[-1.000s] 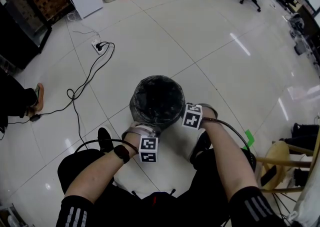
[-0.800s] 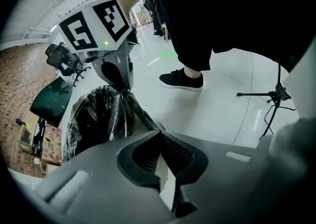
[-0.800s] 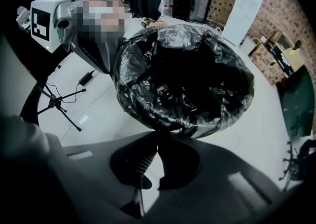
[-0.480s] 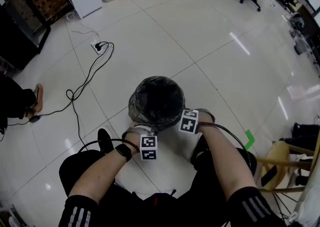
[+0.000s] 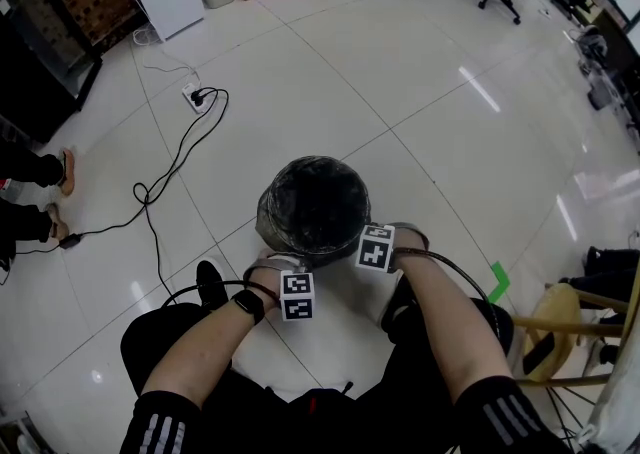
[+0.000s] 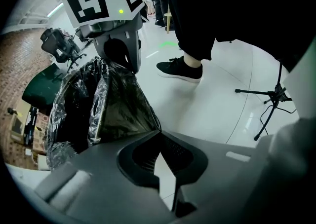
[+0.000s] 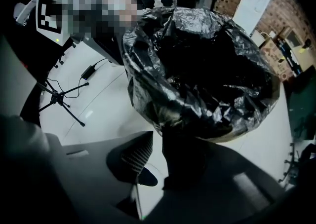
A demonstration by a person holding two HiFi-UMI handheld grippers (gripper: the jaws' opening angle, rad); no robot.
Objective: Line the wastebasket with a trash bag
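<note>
The wastebasket (image 5: 314, 208) stands on the white tiled floor with a black trash bag (image 7: 202, 70) in it, the bag's hem folded out over the rim. Both grippers are at its near side, pointing down, their jaws hidden under the marker cubes in the head view. My left gripper (image 6: 159, 131) is shut on the bag's hem (image 6: 123, 104), and the film is drawn taut to its tips. The jaws of my right gripper (image 7: 158, 133) have just been opening. Bare floor shows between them, and the hem (image 7: 170, 117) hangs at the far finger's tip.
A power strip with a black cable (image 5: 196, 94) lies to the left. A person's feet (image 5: 55, 197) are at the far left edge. A wooden stool (image 5: 560, 327) and green tape (image 5: 497, 280) are at the right. A tripod's feet (image 6: 269, 94) stand behind me.
Both marker cubes have sunk a little along the basket's near side, and the bag's hem has come lower with them. The feet at the far left have shifted.
</note>
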